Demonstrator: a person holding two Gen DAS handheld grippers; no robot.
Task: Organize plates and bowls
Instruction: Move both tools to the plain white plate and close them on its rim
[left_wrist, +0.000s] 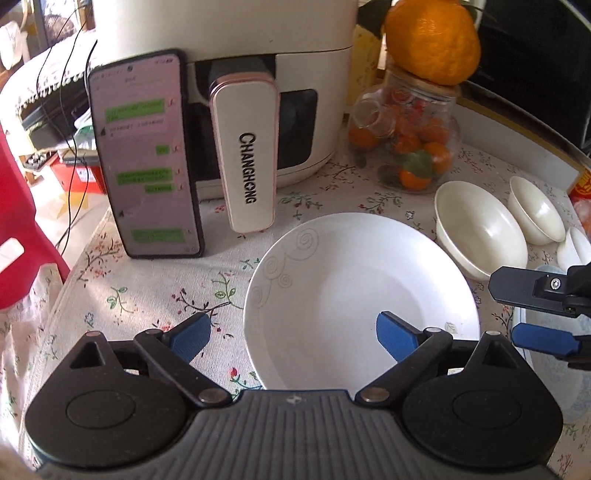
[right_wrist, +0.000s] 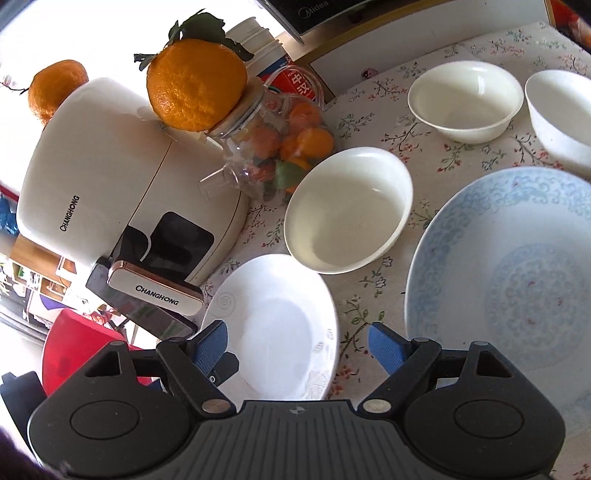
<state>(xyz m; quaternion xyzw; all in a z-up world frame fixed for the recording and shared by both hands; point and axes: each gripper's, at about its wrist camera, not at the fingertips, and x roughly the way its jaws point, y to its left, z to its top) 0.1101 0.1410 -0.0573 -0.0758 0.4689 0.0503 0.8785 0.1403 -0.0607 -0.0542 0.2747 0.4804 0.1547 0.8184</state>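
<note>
A white plate with faint swirl marks (left_wrist: 362, 295) lies on the floral tablecloth. My left gripper (left_wrist: 293, 338) is open, with the plate's left rim between its blue pads, and nothing is gripped. In the left wrist view my right gripper (left_wrist: 524, 317) comes in from the right edge, above a pale blue patterned plate (left_wrist: 546, 376). In its own view the right gripper (right_wrist: 299, 347) is open over the white plate's (right_wrist: 273, 325) near right side, with the blue patterned plate (right_wrist: 509, 280) to its right. Three cream bowls (right_wrist: 347, 210) (right_wrist: 465, 99) (right_wrist: 561, 114) stand apart behind the plates.
A white air fryer (left_wrist: 236, 92) stands at the back with a phone (left_wrist: 147, 155) leaning on it. A glass jar of small oranges (left_wrist: 410, 147) topped by a big orange (left_wrist: 432, 37) stands beside the bowls. The table's edge runs down the left, with a red object (left_wrist: 18, 206) beyond.
</note>
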